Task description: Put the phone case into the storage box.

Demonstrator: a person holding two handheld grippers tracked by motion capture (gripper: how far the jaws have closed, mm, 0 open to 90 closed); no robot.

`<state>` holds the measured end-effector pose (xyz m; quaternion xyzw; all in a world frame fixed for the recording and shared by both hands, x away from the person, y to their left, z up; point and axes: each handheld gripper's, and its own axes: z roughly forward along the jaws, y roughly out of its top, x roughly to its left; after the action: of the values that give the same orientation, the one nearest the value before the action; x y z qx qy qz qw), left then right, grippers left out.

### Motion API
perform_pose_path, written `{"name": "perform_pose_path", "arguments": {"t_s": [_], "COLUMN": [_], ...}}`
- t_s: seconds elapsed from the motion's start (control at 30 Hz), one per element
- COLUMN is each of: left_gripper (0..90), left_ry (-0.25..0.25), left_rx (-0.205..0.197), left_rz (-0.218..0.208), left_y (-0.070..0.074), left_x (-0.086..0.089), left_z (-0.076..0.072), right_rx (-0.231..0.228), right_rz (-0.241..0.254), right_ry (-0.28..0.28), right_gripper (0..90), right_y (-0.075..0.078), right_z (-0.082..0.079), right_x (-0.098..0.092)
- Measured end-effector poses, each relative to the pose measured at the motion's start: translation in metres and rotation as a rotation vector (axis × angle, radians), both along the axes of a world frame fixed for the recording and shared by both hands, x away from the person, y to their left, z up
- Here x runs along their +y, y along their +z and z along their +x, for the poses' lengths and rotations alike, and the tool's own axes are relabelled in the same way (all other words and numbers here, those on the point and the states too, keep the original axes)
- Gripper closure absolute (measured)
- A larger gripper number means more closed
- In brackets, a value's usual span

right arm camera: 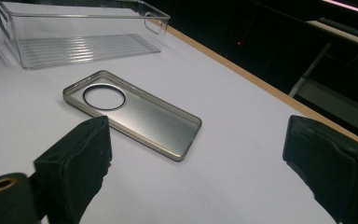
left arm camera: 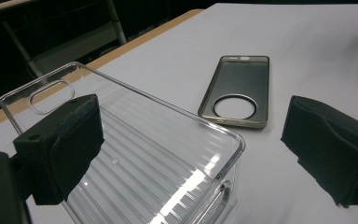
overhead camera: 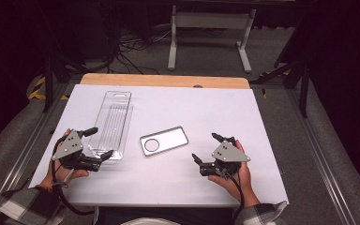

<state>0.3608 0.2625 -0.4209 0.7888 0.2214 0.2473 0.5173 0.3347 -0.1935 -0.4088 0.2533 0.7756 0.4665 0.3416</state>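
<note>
A grey translucent phone case (overhead camera: 164, 140) with a round camera hole lies flat in the middle of the white mat. It also shows ahead of the jaws as the phone case (left arm camera: 235, 91) and phone case (right arm camera: 133, 112). A long clear plastic bin (overhead camera: 112, 123) stands left of it. My left gripper (overhead camera: 101, 143) is open at the bin's near end, one jaw outside the bin (left arm camera: 135, 154), the other toward the case, nothing gripped. My right gripper (overhead camera: 206, 147) is open just right of the case, jaws pointing at it, apart from it.
The white mat (overhead camera: 215, 108) covers a wooden table whose far edge (overhead camera: 164, 80) shows beyond it. Past the table stand a white frame's legs (overhead camera: 211, 33) and floor cables. Metal rails run along both sides.
</note>
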Motion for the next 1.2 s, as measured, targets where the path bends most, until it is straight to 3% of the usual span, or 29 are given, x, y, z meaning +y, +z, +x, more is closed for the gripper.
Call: {"name": "perform_pose_path", "arguments": {"t_s": [0.33,0.67,1.03,1.2], "left_gripper": [5.6,5.7,5.6,5.5], "left_ry": [0.006,0.013,0.014,0.016], "left_rx": [0.004,-0.002,0.002,-0.003], "left_rz": [0.011,0.004,-0.003,-0.006], "left_y": [-0.006,-0.005,-0.005,-0.004], "left_x": [-0.002,-0.002,-0.001,-0.001], "left_z": [-0.005,-0.006,-0.006,-0.006], "right_rx": [0.005,-0.025,-0.023,-0.003], "right_rz": [0.024,0.047,0.079,0.072], "right_ry": [-0.007,-0.017,-0.035,-0.037], "right_gripper": [14.3,18.4,10.9,16.8], "right_y": [0.005,0.012,0.025,0.028], "right_z": [0.012,0.022,0.052,0.073], "right_x": [0.003,0.014,0.024,0.029]}}
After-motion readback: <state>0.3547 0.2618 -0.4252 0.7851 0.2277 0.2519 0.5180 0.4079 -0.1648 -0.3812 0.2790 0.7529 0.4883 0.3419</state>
